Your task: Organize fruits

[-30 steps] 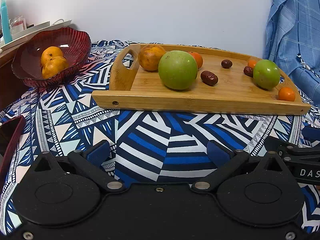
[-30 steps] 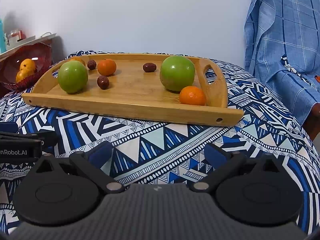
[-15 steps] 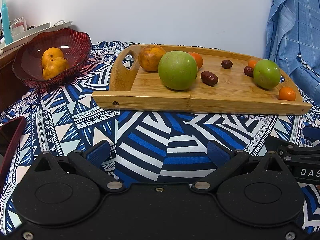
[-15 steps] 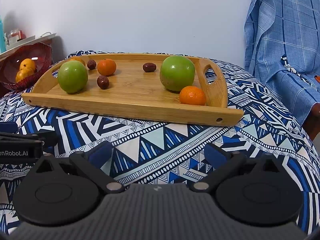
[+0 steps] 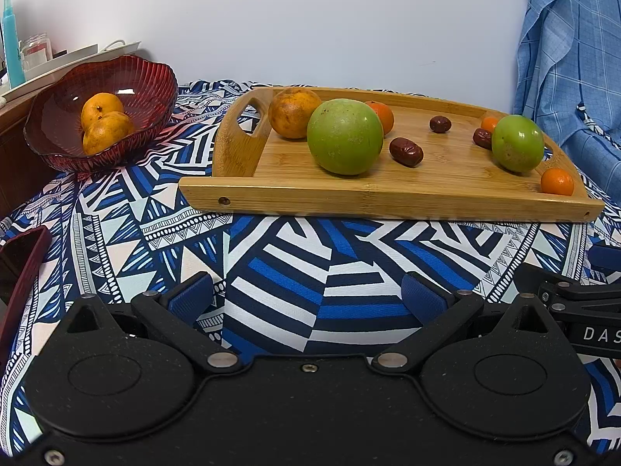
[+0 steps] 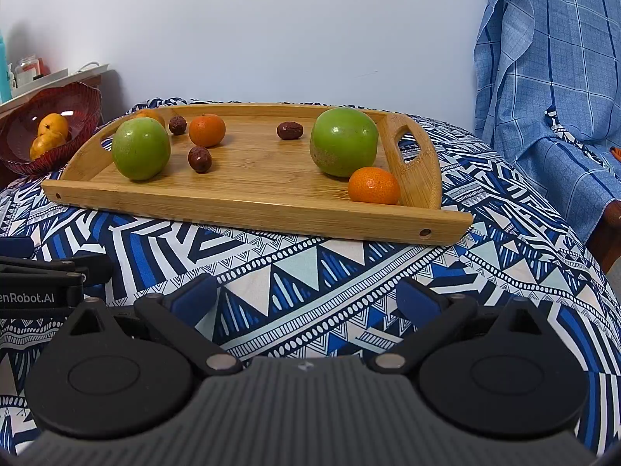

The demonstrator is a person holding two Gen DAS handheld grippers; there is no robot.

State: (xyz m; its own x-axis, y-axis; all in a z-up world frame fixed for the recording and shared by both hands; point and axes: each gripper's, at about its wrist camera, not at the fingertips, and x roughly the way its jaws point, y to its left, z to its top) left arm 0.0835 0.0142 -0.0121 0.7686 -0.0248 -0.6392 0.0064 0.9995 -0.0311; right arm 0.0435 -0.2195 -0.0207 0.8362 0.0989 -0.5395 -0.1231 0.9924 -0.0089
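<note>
The patterned cloth (image 5: 318, 272) covers the whole counter and leaves a broad bare strip between both tools and the fruit, giving free room for approach. The wooden tray (image 6: 248, 202) lies across the middle, with a low front rail and raised handle ends; entry from above or over the front rail appears least obstructed. The red bowl (image 5: 58, 147) stands apart from the tray's left end and holds two oranges (image 5: 104, 124), which suggests it is the sorting destination for citrus. On the tray, two green apples (image 6: 141, 149) (image 6: 343, 141) sit well apart, with a large orange (image 5: 293, 112) beside the left handle; a mandarin (image 6: 373, 185) rests in the near right corner, just beside the handle wall, which limits side clearance. Three dates (image 6: 200, 158) lie loose between them. The left hand-held gripper (image 5: 306, 297) and right hand-held gripper (image 6: 304, 295) are both spread wide and empty, low over the cloth.
</note>
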